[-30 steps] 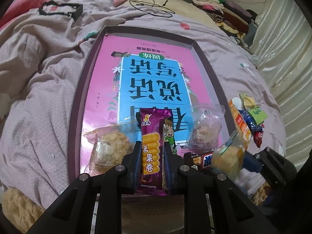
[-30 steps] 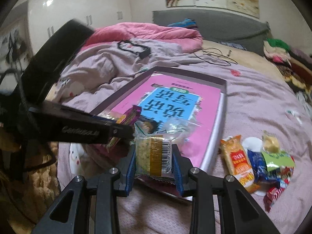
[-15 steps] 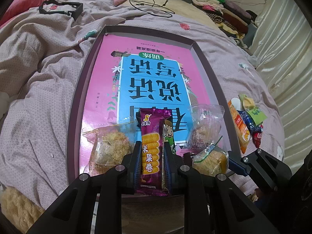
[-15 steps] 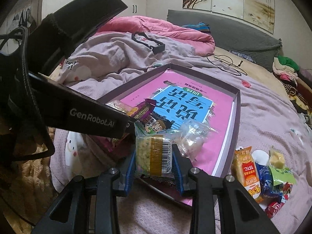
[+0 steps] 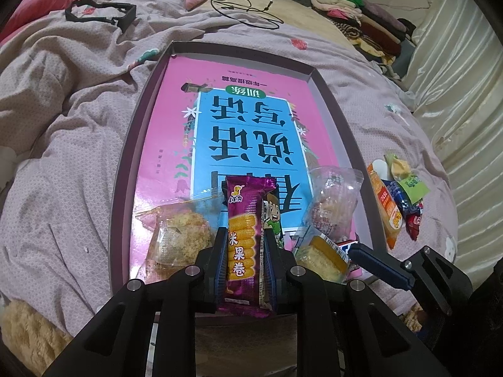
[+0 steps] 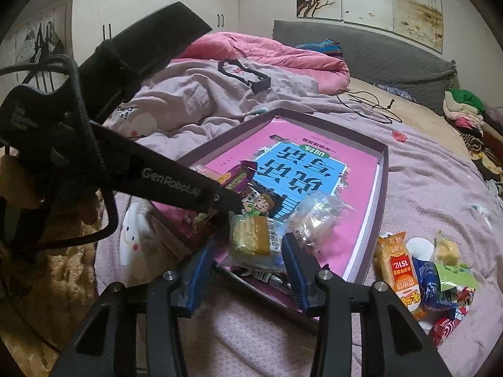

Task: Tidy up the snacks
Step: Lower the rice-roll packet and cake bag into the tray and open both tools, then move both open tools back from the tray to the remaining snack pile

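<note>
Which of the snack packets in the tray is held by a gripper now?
The purple corn roll packet, clamped between the left gripper pads. The clear-wrapped yellow cake sits free between the right gripper's opened jaws; the other packets lie untouched.

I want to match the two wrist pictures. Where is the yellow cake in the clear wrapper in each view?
Left wrist view: the yellow cake lies low and right of centre, in the tray's near right corner, beside the purple corn-roll packet.
Right wrist view: it lies at lower centre, between the open jaws of the right gripper, which have just been opening.
Shared landmark: the pink and blue book in the tray.
</note>
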